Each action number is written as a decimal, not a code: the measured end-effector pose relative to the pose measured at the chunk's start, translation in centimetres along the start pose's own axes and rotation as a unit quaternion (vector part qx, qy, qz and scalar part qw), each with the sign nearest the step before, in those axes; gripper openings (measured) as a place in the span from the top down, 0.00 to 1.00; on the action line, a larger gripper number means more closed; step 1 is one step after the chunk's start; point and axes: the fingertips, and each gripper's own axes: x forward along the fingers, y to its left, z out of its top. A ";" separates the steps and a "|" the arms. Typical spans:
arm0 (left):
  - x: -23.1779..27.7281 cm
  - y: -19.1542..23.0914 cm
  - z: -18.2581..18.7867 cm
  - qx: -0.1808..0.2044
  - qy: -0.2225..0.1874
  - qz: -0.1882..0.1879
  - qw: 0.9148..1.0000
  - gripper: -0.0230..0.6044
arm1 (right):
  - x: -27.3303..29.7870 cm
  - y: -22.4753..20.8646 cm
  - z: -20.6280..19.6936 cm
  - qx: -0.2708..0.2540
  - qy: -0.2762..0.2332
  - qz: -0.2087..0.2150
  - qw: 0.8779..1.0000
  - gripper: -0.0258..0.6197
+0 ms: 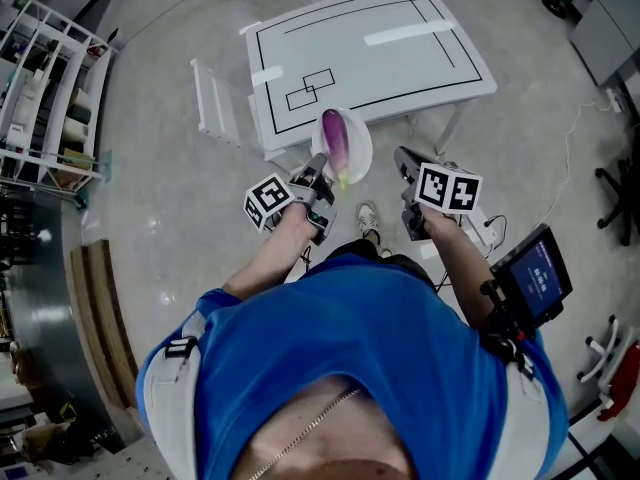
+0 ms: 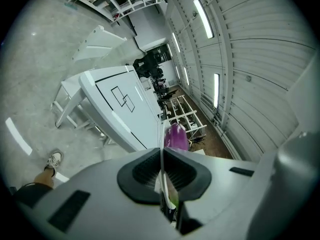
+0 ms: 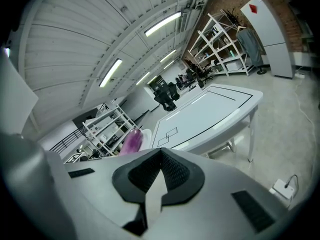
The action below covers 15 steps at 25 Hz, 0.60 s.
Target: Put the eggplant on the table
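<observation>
**Eggplant carried on a plate held by one edge, at the counter's near side**

Head view: the left gripper (image 1: 318, 170) has its jaws clamped on the rim of the plate (image 1: 358, 158), and the eggplant (image 1: 337, 140) lies on it by the near edge of the counter (image 1: 400, 68); the right gripper (image 1: 406, 165) is beside the plate, short of the counter.
Left gripper view: the jaws are closed on the thin rim with the eggplant (image 2: 176, 135) beyond. A one-edge hold could let the plate tilt, and the eggplant might roll off before the counter.
Right gripper view: the jaws are together and empty, so they give no support.
</observation>
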 end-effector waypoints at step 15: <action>9.7 -1.5 6.5 -0.007 0.011 -0.020 1.000 0.92 | 6.3 -3.5 8.1 -0.013 -0.016 -0.037 0.999 0.96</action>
